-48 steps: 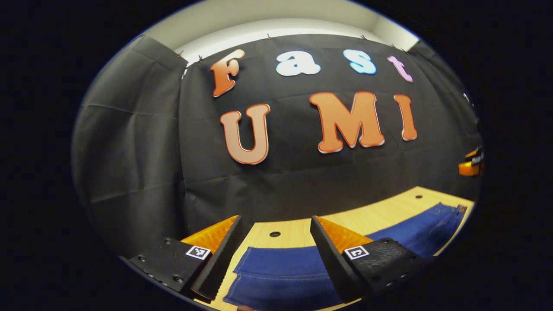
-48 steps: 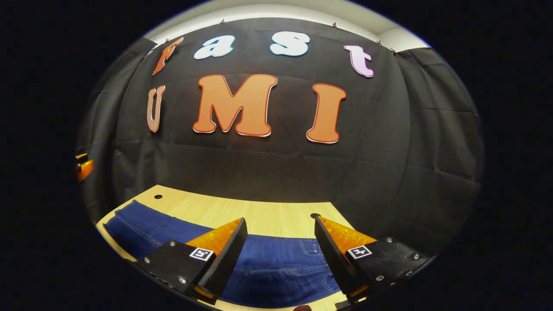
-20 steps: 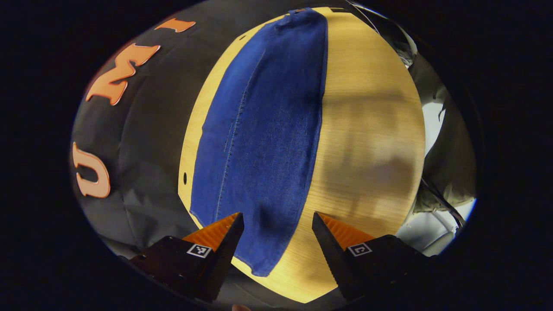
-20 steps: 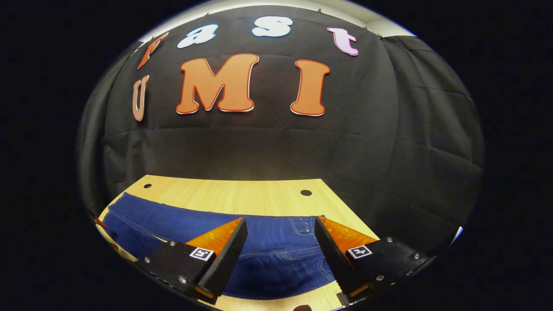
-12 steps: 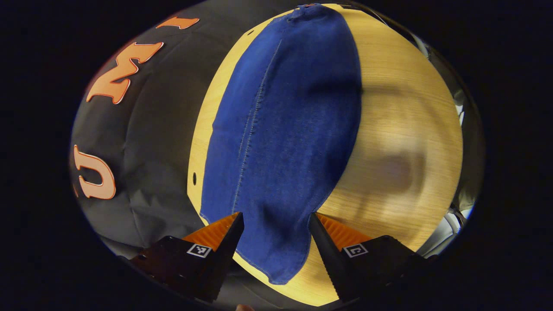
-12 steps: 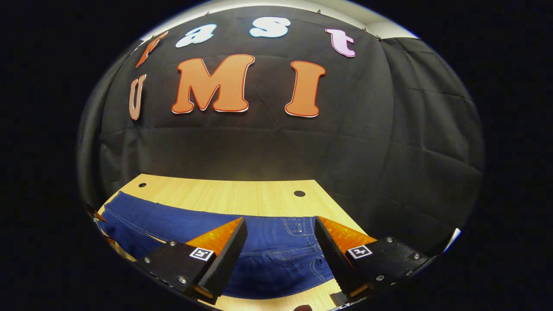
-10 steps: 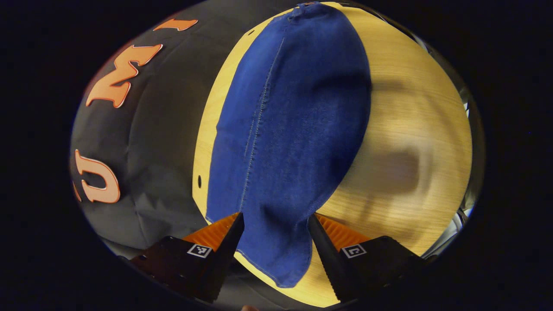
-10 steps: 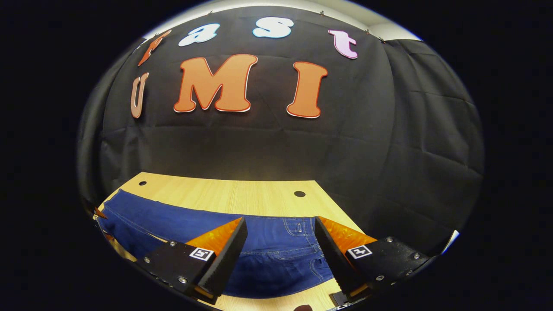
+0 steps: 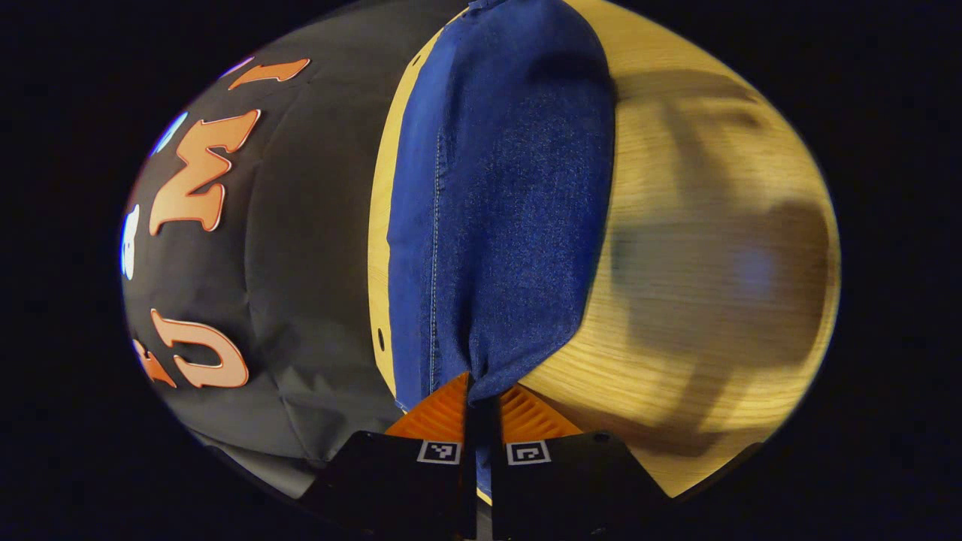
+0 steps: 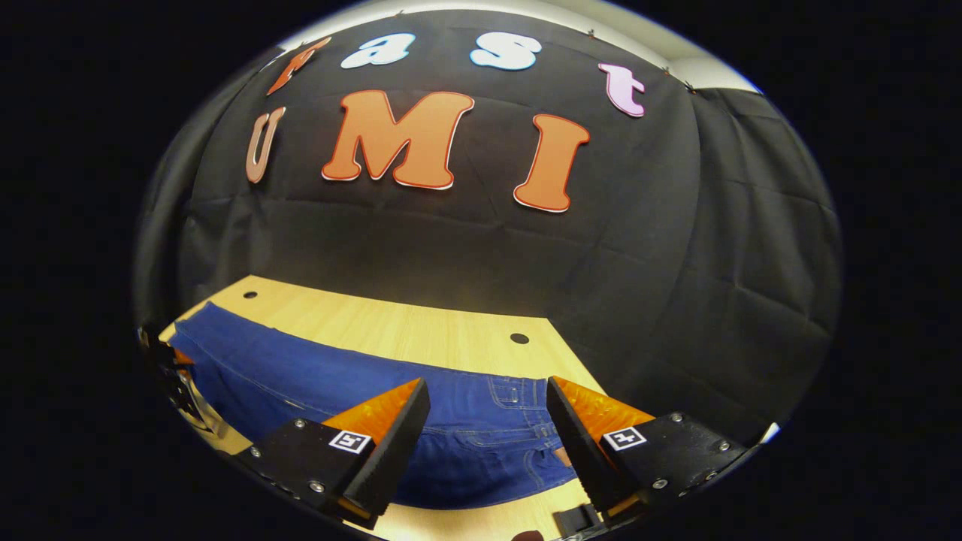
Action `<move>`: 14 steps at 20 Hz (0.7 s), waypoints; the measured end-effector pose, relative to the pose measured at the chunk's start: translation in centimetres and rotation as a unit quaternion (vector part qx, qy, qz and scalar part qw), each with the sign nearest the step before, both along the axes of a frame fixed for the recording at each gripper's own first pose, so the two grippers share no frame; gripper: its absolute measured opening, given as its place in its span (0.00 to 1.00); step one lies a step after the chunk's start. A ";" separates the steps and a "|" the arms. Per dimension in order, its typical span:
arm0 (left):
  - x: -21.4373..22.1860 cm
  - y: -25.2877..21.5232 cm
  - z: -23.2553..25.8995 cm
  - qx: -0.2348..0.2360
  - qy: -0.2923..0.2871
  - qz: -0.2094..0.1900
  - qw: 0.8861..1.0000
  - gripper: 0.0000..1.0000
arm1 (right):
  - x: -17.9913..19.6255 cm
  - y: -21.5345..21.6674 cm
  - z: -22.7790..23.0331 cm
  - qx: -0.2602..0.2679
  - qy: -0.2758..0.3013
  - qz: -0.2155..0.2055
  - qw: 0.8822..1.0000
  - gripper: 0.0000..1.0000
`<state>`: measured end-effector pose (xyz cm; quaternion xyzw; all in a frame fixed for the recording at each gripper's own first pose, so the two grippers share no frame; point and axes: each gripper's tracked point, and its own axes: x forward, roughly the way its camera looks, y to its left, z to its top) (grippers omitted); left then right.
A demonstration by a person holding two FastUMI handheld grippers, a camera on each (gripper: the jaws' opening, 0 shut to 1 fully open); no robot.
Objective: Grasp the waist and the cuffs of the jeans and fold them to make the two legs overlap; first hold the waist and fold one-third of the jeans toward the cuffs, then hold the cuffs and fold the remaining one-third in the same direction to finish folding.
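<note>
- Clamping the cuff end of the jeans [image 9: 503, 225], the left gripper [image 9: 481, 398] has both orange fingers pressed together on the denim at the bottom of the left gripper view
- From that pinch the blue fabric runs away along the light wooden table [image 9: 699, 248], close to the table's edge by the black cloth wall [image 9: 301, 263]
- A stitched seam runs lengthwise down the leg; the table surface to the side looks blurred
- In the right gripper view the right gripper [image 10: 488, 421] is spread wide, its fingers apart above the waist end of the jeans [image 10: 466, 443], gripping nothing
- Belt loops and pocket stitching show between its fingers, and the legs stretch off to the left across the table [image 10: 406, 330]
</note>
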<state>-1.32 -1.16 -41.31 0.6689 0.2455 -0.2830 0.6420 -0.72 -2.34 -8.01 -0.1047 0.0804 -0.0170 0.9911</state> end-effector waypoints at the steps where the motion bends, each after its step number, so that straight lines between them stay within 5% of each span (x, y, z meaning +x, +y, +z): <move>1: -0.4 0.1 0.1 -0.014 0.016 0.014 1.000 0.08 | -0.1 -0.7 0.0 -0.036 -0.007 0.006 0.999 0.97; 7: -1.3 0.3 1.1 -0.029 0.031 0.042 0.998 0.06 | -2.4 -4.1 -2.2 -0.262 0.004 0.047 0.964 0.98; 14: -1.5 0.2 2.0 -0.035 0.039 0.059 0.997 0.06 | -4.7 -6.1 -11.0 -0.487 0.058 0.144 0.859 0.97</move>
